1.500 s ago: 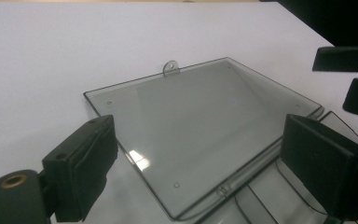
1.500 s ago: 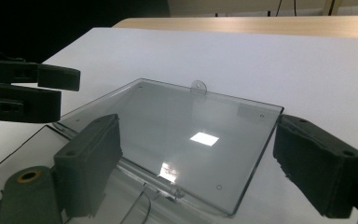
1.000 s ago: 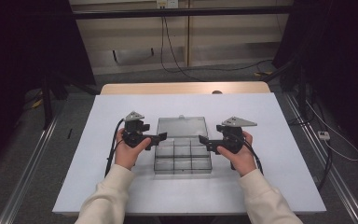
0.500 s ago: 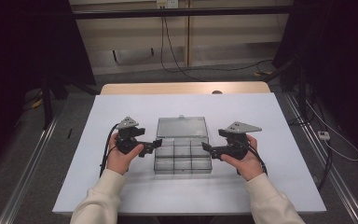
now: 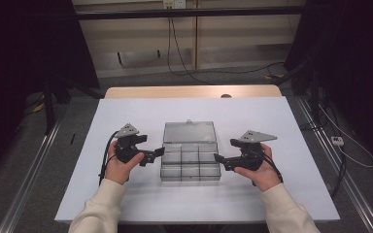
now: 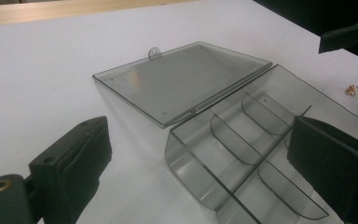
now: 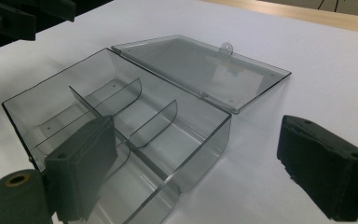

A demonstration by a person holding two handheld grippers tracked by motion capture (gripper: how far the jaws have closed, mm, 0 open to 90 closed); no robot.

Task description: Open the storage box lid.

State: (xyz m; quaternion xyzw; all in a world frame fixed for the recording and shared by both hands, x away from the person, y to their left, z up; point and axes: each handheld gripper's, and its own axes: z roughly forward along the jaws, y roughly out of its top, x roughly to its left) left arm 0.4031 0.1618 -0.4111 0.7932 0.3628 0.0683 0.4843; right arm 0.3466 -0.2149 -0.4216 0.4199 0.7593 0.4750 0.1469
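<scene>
The clear compartment box (image 5: 190,162) sits in the middle of the white table (image 5: 281,121), with its lid (image 5: 190,131) lying open and flat at 12 o'clock of the tray. In the left gripper view the lower part of the tray is cut off by the frame, and one black jaw covers its right corner. A small golden thing (image 6: 351,89) lies on the table at about 2 o'clock in that view; it is too small to say what it is.

The left gripper (image 5: 156,154) is at 9 o'clock of the box, jaws wide apart and holding nothing. The right gripper (image 5: 219,160) is at 3 o'clock, also wide apart and empty. Both tips are just beside the tray walls; whether they touch I cannot tell.
</scene>
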